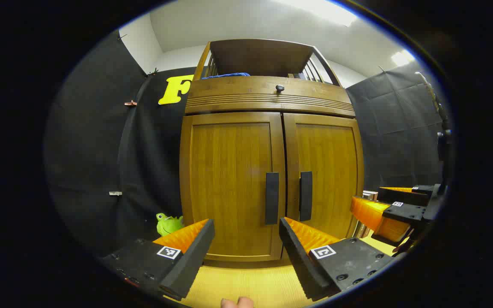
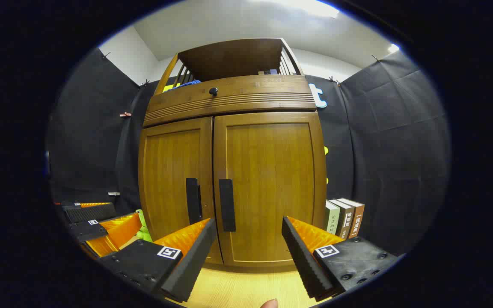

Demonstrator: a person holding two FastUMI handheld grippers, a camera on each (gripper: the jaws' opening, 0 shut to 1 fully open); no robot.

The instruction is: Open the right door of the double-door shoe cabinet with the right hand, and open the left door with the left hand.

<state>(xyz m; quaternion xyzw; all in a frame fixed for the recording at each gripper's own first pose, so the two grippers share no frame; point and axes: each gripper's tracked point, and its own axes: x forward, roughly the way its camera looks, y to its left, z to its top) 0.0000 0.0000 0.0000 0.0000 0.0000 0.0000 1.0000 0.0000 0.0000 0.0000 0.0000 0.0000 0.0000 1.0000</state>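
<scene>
The shoe cabinet [image 1: 272, 171] is standing ahead on the yellow table [image 1: 246, 282], both doors closed. The left gripper [image 1: 246, 248] and the right gripper [image 2: 246, 248] are hovering near it, fingers apart, holding nothing.

My left claw [image 1: 246, 248] has two wedge fingers, ribbed orange on the back, with black toothed pads [image 1: 191, 261] inside. Black blocks at their bases carry small square black-and-white markers and dark screws. My right claw [image 2: 246, 248] looks identical: orange ribs, black pads, markers, screw heads.
</scene>
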